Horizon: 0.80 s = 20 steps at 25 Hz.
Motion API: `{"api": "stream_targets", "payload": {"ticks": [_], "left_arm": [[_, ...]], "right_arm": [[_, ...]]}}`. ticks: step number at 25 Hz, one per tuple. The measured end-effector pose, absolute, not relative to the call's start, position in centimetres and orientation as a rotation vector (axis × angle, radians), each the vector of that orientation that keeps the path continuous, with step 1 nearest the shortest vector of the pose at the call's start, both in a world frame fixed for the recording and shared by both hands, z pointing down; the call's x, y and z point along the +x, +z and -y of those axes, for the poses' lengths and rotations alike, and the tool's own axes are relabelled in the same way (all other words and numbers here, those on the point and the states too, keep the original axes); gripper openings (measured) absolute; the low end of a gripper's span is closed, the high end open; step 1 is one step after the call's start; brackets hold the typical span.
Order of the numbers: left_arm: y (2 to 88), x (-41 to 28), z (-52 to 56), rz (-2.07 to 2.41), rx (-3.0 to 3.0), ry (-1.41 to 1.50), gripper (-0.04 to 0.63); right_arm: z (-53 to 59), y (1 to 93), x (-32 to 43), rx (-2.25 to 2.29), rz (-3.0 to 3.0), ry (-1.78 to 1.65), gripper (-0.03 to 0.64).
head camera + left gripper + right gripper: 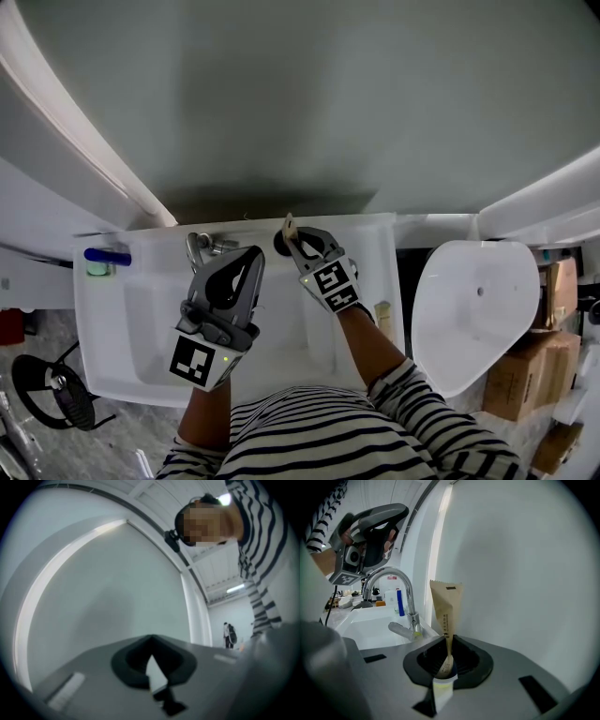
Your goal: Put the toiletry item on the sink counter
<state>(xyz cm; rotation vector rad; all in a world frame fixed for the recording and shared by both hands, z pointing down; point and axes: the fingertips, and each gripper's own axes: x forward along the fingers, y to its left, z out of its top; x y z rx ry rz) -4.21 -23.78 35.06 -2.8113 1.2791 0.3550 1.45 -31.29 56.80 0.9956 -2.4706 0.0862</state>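
The toiletry item is a slim brown paper packet [288, 226] [446, 605], standing upright with its lower end pinched in my right gripper [292, 240] [448, 660]. That gripper is shut on it over the back rim of the white sink counter [370, 246], just right of the chrome faucet [201, 249] [392, 580] and close to the grey wall. My left gripper [253, 257] [151, 666] hovers above the basin left of it. It is shut with nothing in it and points up at the wall.
A blue item [106, 255] [400, 603] lies on the counter's far left corner. A small tan object [382, 315] sits at the counter's right edge. A white toilet-like fixture [478, 309] and cardboard boxes [530, 367] stand to the right.
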Motion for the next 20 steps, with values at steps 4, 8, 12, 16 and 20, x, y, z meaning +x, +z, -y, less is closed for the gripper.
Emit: {"api": "stream_targets", "payload": {"ticks": [4, 8, 12, 16, 20], "left_arm": [[34.9, -4.1, 23.8, -1.275, -2.810, 0.351, 0.006], [35.1, -4.1, 23.6, -1.246, -2.790, 0.344, 0.006], [34.7, -3.9, 23.6, -1.247, -2.797, 0.342, 0.006], [34.6, -4.0, 23.6, -1.261, -2.803, 0.327, 0.006], [34.3, -3.9, 23.4, -1.253, -2.799, 0.334, 0.006]], "right_arm": [[31.4, 56.8, 1.6, 1.007, 2.470, 0.101, 0.028], [31.3, 56.7, 1.4, 1.005, 2.490, 0.142, 0.031], [31.1, 56.3, 1.3, 1.002, 2.497, 0.161, 0.106], [30.7, 56.5, 1.2, 0.974, 2.493, 0.174, 0.121], [30.2, 57.1, 1.4, 0.952, 2.466, 0.166, 0.133]]}}
